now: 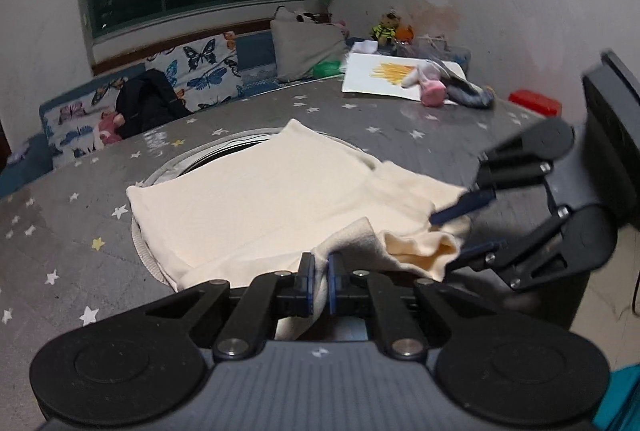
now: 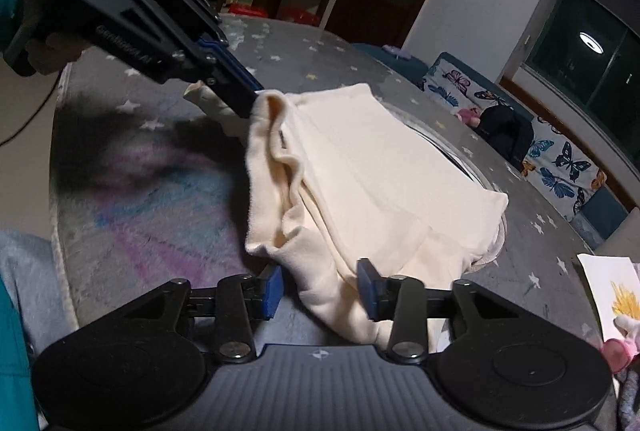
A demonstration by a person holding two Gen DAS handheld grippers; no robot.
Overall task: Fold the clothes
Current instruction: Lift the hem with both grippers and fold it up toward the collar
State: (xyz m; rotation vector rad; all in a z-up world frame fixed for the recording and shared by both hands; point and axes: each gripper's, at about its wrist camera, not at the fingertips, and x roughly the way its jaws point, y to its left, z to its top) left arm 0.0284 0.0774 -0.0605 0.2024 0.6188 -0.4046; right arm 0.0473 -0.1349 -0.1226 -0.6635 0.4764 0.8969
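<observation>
- The cream garment (image 1: pixel 256 199) lies part-folded on the star-patterned counter (image 1: pixel 80 231)
- Left hand-held gripper (image 1: pixel 320 281) is pressed together, pinching a near edge of the cloth
- Right hand-held gripper (image 2: pixel 320 289) stands spread astride a bunched corner, pads not pressing
- Best to close the right on one layer, then lift both edges level

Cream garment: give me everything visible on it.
The garment is plain cream, soft knit-looking fabric, partly folded flat on the grey star-print table, lying over a round inset. Its near edge is bunched and lifted, with a small tag by the folded hem. The left gripper is shut on that edge. The right gripper straddles a hanging fold, jaws apart.
</observation>
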